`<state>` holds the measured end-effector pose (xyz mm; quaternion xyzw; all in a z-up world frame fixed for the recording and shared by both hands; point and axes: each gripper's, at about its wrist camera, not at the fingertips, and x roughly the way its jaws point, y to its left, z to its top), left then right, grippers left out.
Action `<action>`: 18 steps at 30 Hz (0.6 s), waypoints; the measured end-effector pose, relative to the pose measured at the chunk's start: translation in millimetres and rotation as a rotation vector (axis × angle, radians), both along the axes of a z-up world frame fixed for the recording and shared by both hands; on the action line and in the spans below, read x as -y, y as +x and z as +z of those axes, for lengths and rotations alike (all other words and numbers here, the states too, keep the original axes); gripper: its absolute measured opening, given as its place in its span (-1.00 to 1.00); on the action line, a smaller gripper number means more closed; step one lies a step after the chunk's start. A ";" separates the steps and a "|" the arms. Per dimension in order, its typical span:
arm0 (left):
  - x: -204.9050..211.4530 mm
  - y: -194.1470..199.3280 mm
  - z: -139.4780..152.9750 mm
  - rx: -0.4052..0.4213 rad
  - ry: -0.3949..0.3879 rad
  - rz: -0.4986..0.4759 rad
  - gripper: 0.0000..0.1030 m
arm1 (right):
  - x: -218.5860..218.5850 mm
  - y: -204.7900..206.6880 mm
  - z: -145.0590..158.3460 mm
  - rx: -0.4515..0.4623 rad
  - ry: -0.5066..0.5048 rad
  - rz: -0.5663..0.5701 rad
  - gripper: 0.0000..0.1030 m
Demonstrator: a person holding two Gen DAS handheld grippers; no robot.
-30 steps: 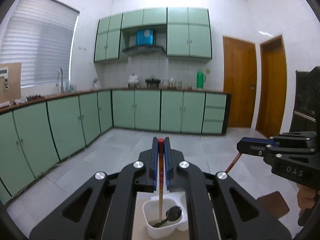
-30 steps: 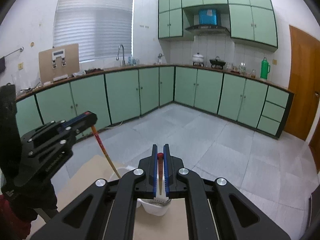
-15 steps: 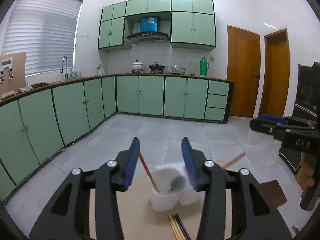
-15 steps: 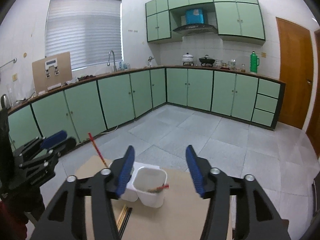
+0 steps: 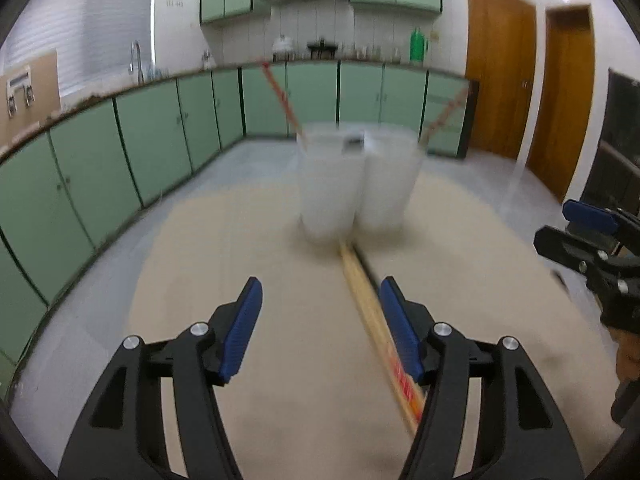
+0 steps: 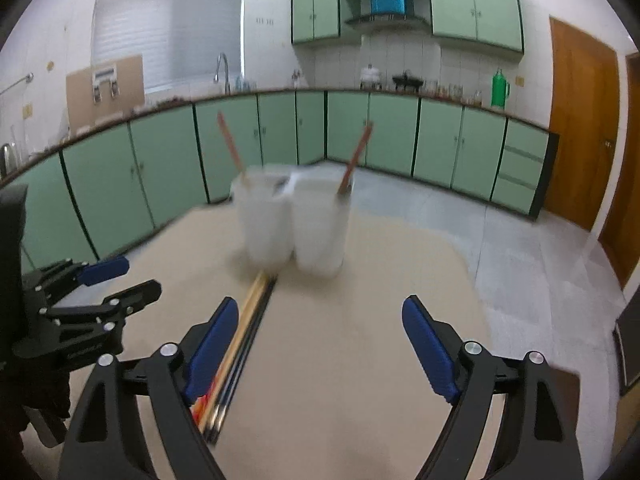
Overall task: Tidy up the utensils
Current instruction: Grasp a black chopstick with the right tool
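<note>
Two white cups [image 5: 326, 188] [image 6: 320, 224] stand side by side on the beige tabletop [image 5: 224, 264]. A red-tipped chopstick [image 5: 280, 96] leans out of the left cup and another chopstick [image 5: 444, 114] out of the right one. Several more chopsticks [image 5: 368, 312] [image 6: 244, 336] lie flat in front of the cups. My left gripper [image 5: 320, 296] hovers low over the table, its jaws opening, and the lying chopsticks run just inside its right finger, ungripped. My right gripper [image 6: 320, 308] has wide jaws, still opening, with nothing between them.
Each gripper shows in the other's view: the right gripper [image 5: 560, 228] at the right edge, the left gripper [image 6: 132, 280] at the left. Green floor cabinets [image 6: 168, 168] line the walls beyond the table. Wooden doors [image 5: 500, 84] stand at the right.
Both grippers let go of a red-tipped chopstick, and each now stands in a cup. Both opened, sank toward the table and pulled back from the cups.
</note>
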<state>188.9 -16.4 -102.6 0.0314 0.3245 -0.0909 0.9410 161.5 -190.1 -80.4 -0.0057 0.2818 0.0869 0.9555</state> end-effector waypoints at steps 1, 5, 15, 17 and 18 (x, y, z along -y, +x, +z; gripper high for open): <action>-1.6 -3.3 -9.2 -0.023 0.005 0.002 0.16 | -2.5 -3.7 -11.0 -0.027 0.006 0.003 0.60; -6.7 -14.0 -37.6 -0.088 0.043 0.010 0.16 | -7.1 -12.5 -41.4 -0.113 0.028 0.006 0.58; -7.5 -30.5 -70.5 -0.190 0.015 0.039 0.16 | -28.8 -24.9 -74.7 -0.217 0.047 0.063 0.24; -8.1 -31.2 -71.4 -0.200 0.014 0.037 0.16 | -36.5 -27.5 -81.5 -0.239 0.040 0.084 0.16; -9.2 -30.8 -71.5 -0.203 0.011 0.040 0.16 | -39.8 -28.0 -84.4 -0.252 0.035 0.097 0.13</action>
